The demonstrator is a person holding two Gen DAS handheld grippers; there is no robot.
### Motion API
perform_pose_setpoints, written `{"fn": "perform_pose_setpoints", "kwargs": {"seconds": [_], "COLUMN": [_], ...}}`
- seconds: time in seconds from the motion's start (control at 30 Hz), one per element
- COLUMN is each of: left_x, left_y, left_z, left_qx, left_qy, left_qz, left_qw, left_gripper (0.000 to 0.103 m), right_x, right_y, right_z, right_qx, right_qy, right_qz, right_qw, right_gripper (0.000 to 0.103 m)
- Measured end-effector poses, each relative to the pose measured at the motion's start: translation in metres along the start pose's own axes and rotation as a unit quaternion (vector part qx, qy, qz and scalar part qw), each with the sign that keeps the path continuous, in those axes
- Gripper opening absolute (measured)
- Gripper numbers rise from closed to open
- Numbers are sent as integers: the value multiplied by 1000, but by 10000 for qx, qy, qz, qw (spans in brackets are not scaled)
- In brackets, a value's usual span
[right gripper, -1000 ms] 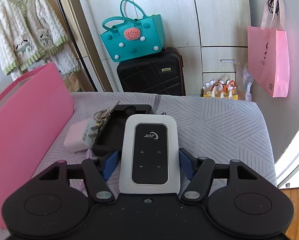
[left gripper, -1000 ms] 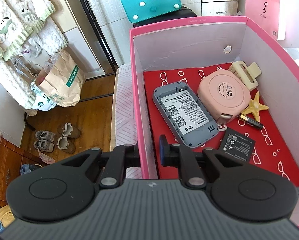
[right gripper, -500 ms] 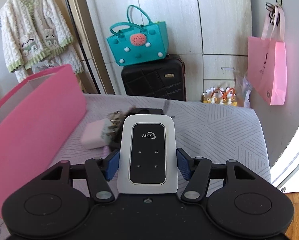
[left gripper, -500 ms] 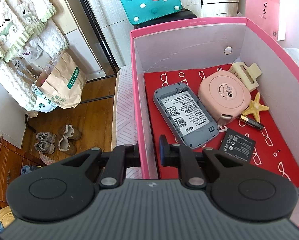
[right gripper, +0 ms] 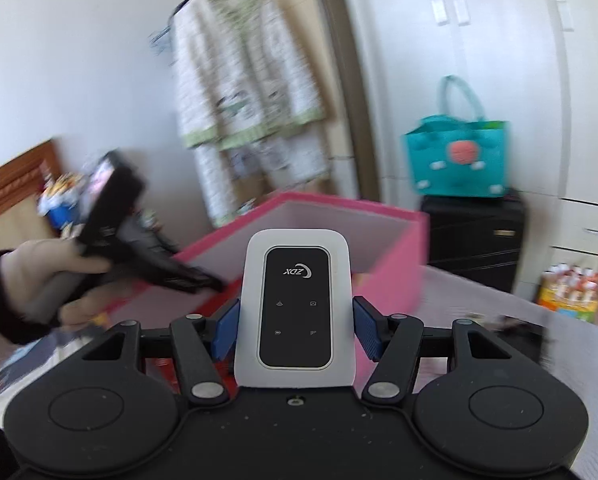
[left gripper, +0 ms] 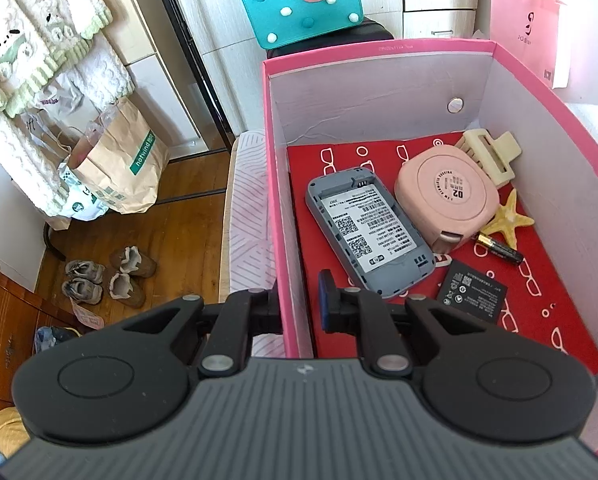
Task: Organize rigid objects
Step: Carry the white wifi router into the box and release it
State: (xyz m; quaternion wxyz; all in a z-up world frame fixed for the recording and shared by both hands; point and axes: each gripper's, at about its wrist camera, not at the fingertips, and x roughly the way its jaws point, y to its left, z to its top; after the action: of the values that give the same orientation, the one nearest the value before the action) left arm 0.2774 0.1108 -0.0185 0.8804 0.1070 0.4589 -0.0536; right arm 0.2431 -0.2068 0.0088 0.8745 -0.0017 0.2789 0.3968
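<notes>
My left gripper point(left gripper: 297, 308) is shut on the left wall of the pink box point(left gripper: 277, 216), one finger outside and one inside. In the box lie a grey router back point(left gripper: 369, 236), a round pink case point(left gripper: 447, 196), a cream hair claw point(left gripper: 489, 152), a starfish point(left gripper: 509, 222), a battery point(left gripper: 499, 247) and a flat black battery pack point(left gripper: 473, 294). My right gripper point(right gripper: 295, 330) is shut on a white pocket router point(right gripper: 295, 308), held in the air in front of the pink box point(right gripper: 379, 248). The left gripper point(right gripper: 147, 248) and its hand show at that box's left wall.
A teal bag point(left gripper: 303, 4) stands on a black suitcase point(right gripper: 475, 236) behind the box. A pink bag point(left gripper: 527, 28) hangs at the right. Paper bags point(left gripper: 119, 164) and shoes point(left gripper: 107, 276) lie on the wooden floor left of the bed point(left gripper: 249, 216).
My right gripper has swung left and up with the white router, from facing the bed's loose items to facing the pink box. The left gripper has kept its hold on the box wall.
</notes>
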Motion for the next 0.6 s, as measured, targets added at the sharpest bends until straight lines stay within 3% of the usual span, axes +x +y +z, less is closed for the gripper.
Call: {"fn": "perform_pose_setpoints", "kwargs": {"seconds": [0.27, 0.47, 0.6], "left_x": [0, -1, -1], "left_y": [3, 3, 4], "left_z": [-2, -2, -1], "left_qx": [-70, -101, -124], "left_qy": [-21, -23, -26], "left_qz": [-75, -100, -121], "left_qw": [9999, 9999, 9998], "left_gripper": [12, 12, 12], "right_x": [50, 79, 97], "right_y": [13, 29, 33], "right_z": [20, 17, 17], "right_qx": [155, -211, -378], "right_qy": [914, 1610, 2184], "right_qz": [614, 633, 781], "right_qw": [9938, 9847, 9720], "right_gripper": [65, 65, 65]}}
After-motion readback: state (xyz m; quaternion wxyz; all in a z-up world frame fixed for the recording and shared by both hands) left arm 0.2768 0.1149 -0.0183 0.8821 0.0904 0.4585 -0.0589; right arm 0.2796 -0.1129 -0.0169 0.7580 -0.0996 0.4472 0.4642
